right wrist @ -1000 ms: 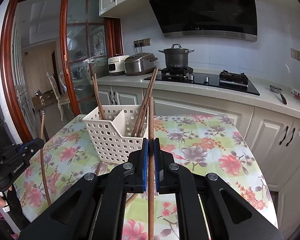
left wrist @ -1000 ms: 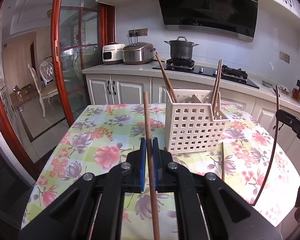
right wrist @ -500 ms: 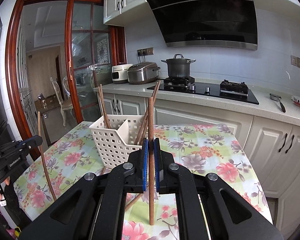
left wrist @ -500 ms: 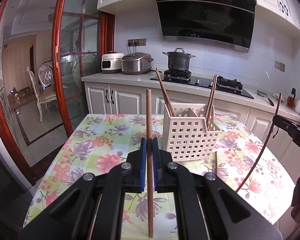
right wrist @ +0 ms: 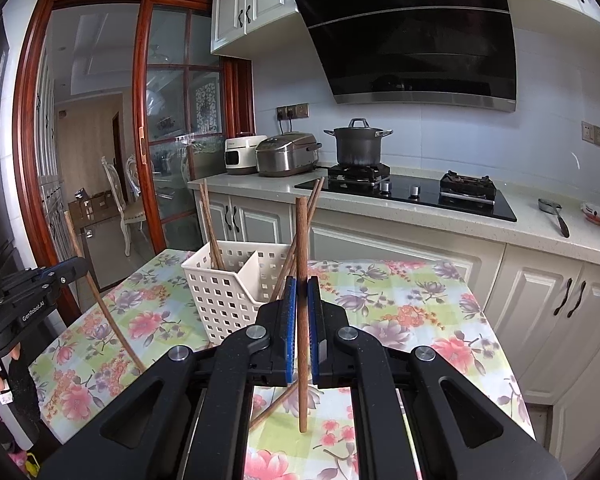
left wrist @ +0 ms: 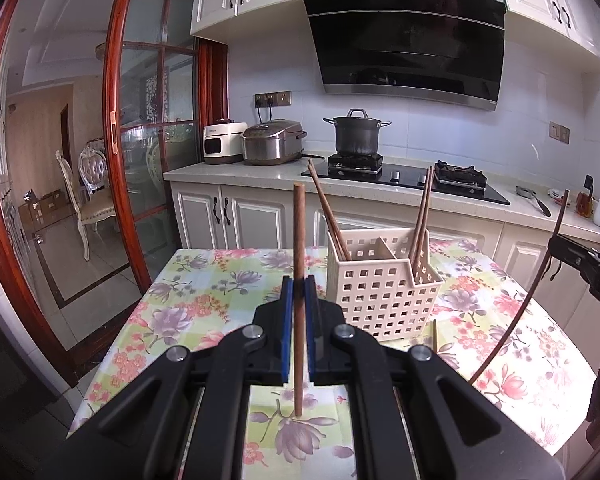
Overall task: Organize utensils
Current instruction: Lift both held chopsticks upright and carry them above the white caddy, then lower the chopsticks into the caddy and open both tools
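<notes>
Two handheld grippers each pinch a single wooden chopstick above a table covered with a floral cloth (left wrist: 204,304). In the left wrist view, the left gripper (left wrist: 299,312) has its blue-padded jaws pressed together on the left chopstick (left wrist: 299,264), whose long axis runs straight up and down, from 12 o'clock to 6 o'clock, its lower tip hanging above the cloth. At 1 o'clock from it stands a white perforated basket (left wrist: 382,296) with a divider; chopsticks lean out of both compartments, one pair tilting toward 11 o'clock, another toward 1 o'clock. One loose chopstick (left wrist: 434,336) lies on the cloth just beside the basket's right corner. At 3 o'clock the right gripper (left wrist: 588,264) shows at the frame's edge. In the right wrist view, the right gripper's jaws are likewise closed on the right chopstick (right wrist: 301,264), also upright, top end at 12 o'clock. The basket sits at 10 o'clock from it. Behind the table, a counter carries a dark pot (right wrist: 358,146) on a stove and two rice cookers (right wrist: 274,154).
</notes>
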### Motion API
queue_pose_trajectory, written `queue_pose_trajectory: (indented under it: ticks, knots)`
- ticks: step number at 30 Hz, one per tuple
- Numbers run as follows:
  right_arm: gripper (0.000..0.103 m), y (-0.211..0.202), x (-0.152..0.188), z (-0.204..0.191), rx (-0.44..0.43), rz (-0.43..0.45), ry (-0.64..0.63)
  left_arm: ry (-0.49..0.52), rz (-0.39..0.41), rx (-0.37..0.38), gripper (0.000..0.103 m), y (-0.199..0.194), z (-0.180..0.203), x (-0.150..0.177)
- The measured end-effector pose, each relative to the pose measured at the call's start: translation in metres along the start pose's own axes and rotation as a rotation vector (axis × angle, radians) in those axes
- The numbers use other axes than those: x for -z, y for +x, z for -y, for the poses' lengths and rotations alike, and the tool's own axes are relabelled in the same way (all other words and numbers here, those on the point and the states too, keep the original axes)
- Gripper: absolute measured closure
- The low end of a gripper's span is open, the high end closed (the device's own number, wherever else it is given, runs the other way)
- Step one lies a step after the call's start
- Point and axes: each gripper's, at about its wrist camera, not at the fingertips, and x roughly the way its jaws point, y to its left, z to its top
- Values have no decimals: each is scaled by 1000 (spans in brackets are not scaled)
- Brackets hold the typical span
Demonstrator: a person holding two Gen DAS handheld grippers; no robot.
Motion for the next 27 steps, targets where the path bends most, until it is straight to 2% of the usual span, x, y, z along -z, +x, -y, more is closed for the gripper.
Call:
queue_pose_trajectory:
  ticks: [6,11,27]
  knots:
    - [98,4,-10,-4,-4,8,-27,17,-5,28,97,3,6,-12]
    - [98,11,-27,-3,-8,25,-38,34,4,52,97,6,13,-34]
    - [98,39,-94,-4,-48,50,-18,47,45,126,97,10,29,-125]
